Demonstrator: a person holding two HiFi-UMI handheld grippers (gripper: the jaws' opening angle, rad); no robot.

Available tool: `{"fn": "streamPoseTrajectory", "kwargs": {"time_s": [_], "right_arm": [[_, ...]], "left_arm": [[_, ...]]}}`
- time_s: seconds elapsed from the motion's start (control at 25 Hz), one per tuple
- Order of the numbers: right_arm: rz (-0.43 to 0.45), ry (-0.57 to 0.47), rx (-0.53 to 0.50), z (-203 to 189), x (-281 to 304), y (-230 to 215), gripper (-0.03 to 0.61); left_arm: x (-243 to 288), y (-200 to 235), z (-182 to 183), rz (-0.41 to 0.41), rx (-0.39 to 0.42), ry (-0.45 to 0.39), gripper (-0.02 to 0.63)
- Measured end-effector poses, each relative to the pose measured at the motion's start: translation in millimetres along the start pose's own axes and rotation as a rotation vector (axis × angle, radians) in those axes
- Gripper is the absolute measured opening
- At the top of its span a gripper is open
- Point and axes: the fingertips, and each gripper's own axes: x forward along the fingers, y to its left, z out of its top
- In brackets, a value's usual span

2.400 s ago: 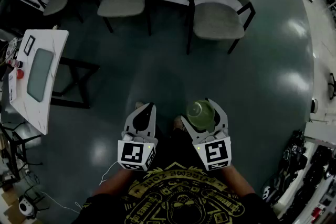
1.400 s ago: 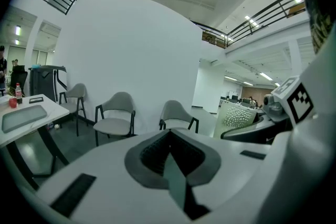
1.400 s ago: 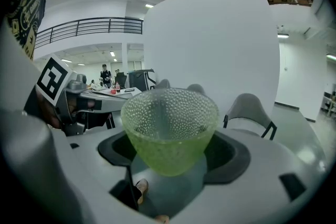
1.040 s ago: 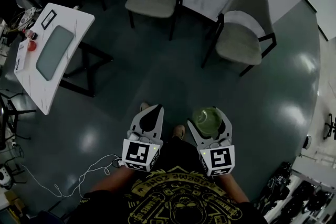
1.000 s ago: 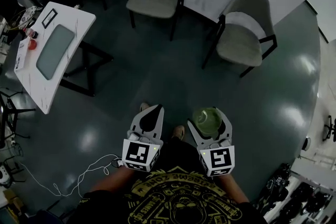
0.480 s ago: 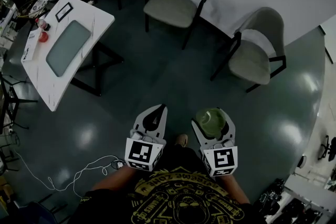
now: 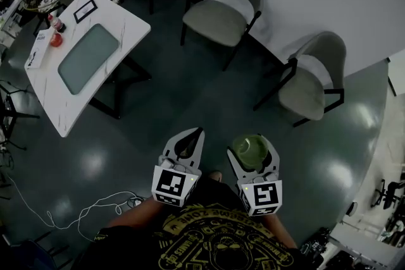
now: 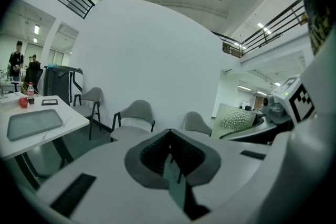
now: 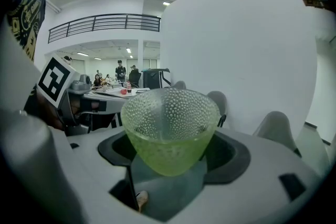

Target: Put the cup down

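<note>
A green dimpled glass cup point(image 7: 249, 150) sits upright between the jaws of my right gripper point(image 7: 251, 151), held above the dark floor in front of the person's body. In the right gripper view the cup point(image 9: 169, 129) fills the middle, with the gripper point(image 9: 170, 155) shut on its lower part. My left gripper point(image 7: 188, 142) hangs beside it at the same height, shut with nothing in it; the left gripper view shows its jaws point(image 8: 169, 153) closed together and the cup point(image 8: 235, 120) at the right.
A white table point(image 7: 82, 57) with an inset grey panel stands at the upper left, with a red bottle point(image 7: 57, 24) and small items at its far end. Three grey chairs point(image 7: 221, 9) line the white wall. A white cable point(image 7: 76, 215) lies on the floor at lower left.
The view has swung so the table and chairs sit further right and lower in the picture. Both grippers keep their pose, the cup still held in the right one.
</note>
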Motion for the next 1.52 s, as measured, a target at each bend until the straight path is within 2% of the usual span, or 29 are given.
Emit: {"fn": "streamPoseTrajectory", "kwargs": {"time_s": [0.44,0.8,1.12,1.52], "right_arm": [[-0.033,0.009,-0.015,27.6,43.9,17.3,0.371],[-0.033,0.013,-0.025,46.1,76.4,40.2,0.371],[-0.002,-0.002,-0.039,63.5,97.2,60.2,0.371],[0.095,-0.054,-0.084,83.8,119.4,62.3,0.371]], "left_arm": [[9.8,48.8,7.8,-0.039,-0.024,0.008,0.011],[5.2,92.1,10.1,-0.034,-0.046,0.009,0.011],[-7.1,124.3,26.1,0.007,-0.041,-0.028,0.011],[-13.0,140.7,38.8,0.119,-0.040,-0.066,0.011]]}}
